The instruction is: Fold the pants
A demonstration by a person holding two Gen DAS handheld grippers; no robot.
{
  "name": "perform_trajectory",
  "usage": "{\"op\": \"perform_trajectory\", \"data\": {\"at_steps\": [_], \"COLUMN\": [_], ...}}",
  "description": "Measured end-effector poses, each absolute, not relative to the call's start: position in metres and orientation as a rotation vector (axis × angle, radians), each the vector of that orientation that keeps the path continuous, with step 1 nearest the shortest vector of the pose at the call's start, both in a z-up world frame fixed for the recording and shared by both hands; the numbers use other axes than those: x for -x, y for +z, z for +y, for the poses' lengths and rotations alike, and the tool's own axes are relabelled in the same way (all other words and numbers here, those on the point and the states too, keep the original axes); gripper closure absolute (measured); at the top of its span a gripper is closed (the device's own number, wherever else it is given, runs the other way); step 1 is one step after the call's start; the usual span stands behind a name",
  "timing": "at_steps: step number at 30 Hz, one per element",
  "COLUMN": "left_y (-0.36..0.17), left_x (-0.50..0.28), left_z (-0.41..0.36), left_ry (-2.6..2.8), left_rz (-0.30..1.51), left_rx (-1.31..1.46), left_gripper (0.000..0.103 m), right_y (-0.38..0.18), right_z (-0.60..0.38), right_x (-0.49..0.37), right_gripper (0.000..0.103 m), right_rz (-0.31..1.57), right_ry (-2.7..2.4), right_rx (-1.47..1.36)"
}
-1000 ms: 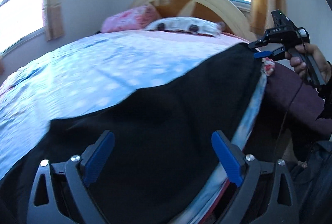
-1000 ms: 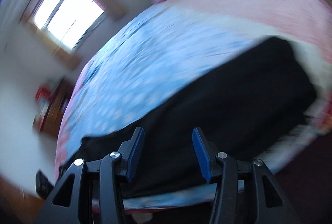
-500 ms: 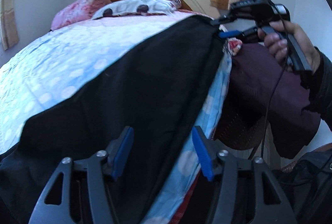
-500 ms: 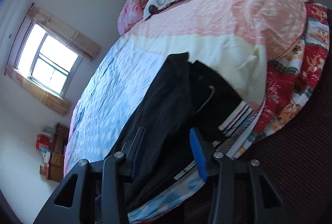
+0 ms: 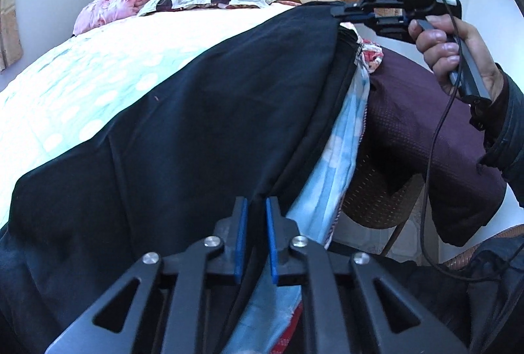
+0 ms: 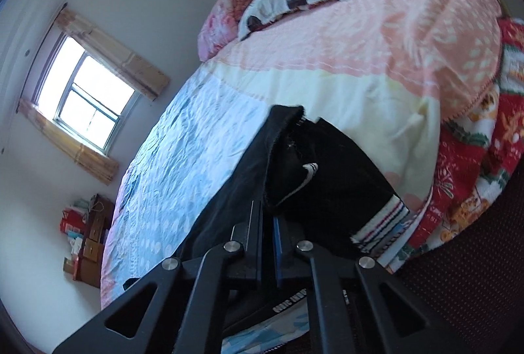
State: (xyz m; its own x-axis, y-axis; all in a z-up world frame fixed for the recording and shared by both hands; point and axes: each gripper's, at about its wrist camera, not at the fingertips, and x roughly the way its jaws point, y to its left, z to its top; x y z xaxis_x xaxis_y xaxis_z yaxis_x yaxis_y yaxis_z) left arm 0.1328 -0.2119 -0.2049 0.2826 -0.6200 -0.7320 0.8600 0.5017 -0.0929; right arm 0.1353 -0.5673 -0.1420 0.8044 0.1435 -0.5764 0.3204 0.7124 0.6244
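Both tools just closed on the black pants (image 5: pixel 196 124); only the left view shows the right tool (image 5: pixel 340 13) pinching

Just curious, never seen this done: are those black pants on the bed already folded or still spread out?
Mostly spread: the black pants lie as one wide sheet across the bedspread, with only their near edge pinched.

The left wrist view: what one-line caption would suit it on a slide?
Left gripper and right gripper, both shut on the near edge of black pants lying on the bed.
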Motion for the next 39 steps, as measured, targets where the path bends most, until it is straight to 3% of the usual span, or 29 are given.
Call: {"op": "perform_trajectory", "data": {"at_steps": [8,16,20,29,31,33,36,39], "left_y": [-0.197,-0.203,-0.204,-0.212,-0.199,-0.188,-0.185,-0.189], "left_x": [-0.124,-0.125,-0.127,-0.132,-0.132,-0.134,-0.143,-0.162], "left_z": [-0.206,-0.203,-0.200,-0.194,-0.187,-0.182,-0.174,-0.161], "left_ry": [-1.044,-1.031,-1.017,-1.024,-1.020,-0.994,-0.881,-0.769], "left_rz": [0.767,0.775,0.772,0.835,0.789,0.748,0.708,0.724], "left_rx": [-0.347,-0.347,-0.353,-0.308,-0.275,-0.250,-0.267,-0.260], "left_gripper": [0.090,0.090,0.085,0.085,0.085,0.071,0.052,0.051], "right_y": [-0.112,-0.172,-0.161,-0.159,-0.158,-0.155,-0.142,-0.125], "right_z": [-0.559,-0.589,-0.585,-0.598,-0.600,-0.599,-0.592,-0.574], "right_x": [-0.109,-0.099,-0.094,-0.073,-0.070,-0.067,-0.070,-0.084], "right_gripper": [0.098,0.098,0.094,0.091,0.082,0.052,0.050,0.050], "right_rz": [0.596,0.700,0.700,0.670,0.652,0.621,0.578,0.557], "right_ry": [-0.085,-0.164,-0.180,-0.248,-0.246,-0.225,-0.235,-0.195], "right_rx": [-0.711,-0.826,-0.770,-0.822,-0.843,-0.867,-0.833,-0.754]}}
